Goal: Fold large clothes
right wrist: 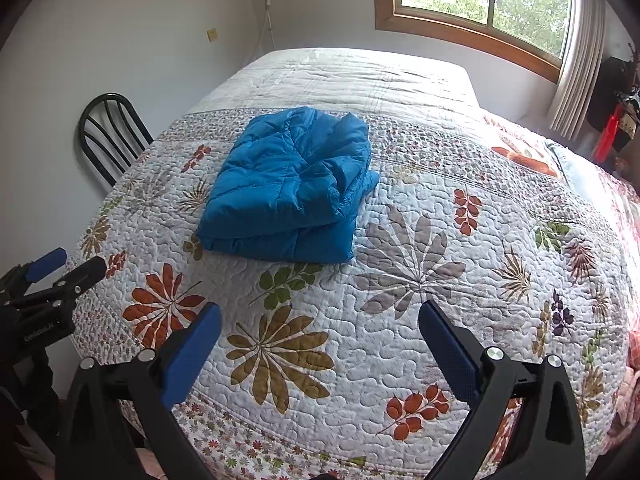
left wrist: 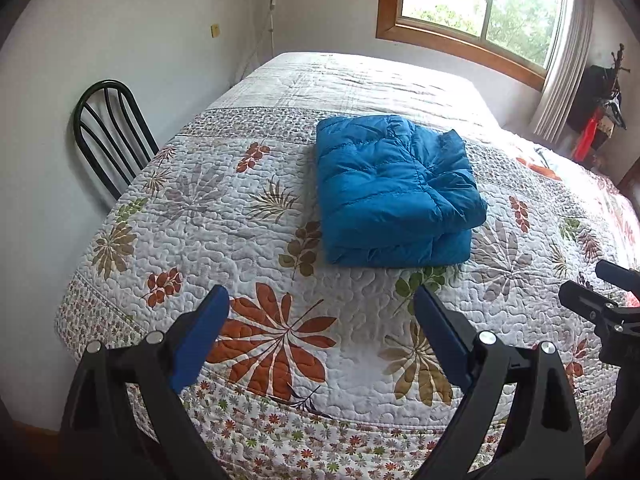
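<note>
- Blue quilted puffer jacket [left wrist: 394,194], folded into a thick rectangular bundle, lies mid-bed on the white floral quilted bedspread [left wrist: 256,240], well back from the near edge.
- Left gripper [left wrist: 320,300]: blue-padded jaws spread wide, holding nothing, above the near edge of the bed, well apart from the jacket.
- Right gripper [right wrist: 320,312]: same, jaws apart and empty, over the near edge.
- Black metal chair [left wrist: 110,132] stands at the bed's left side by the wall.
- Wood-framed window [right wrist: 480,4] behind the far edge.
</note>
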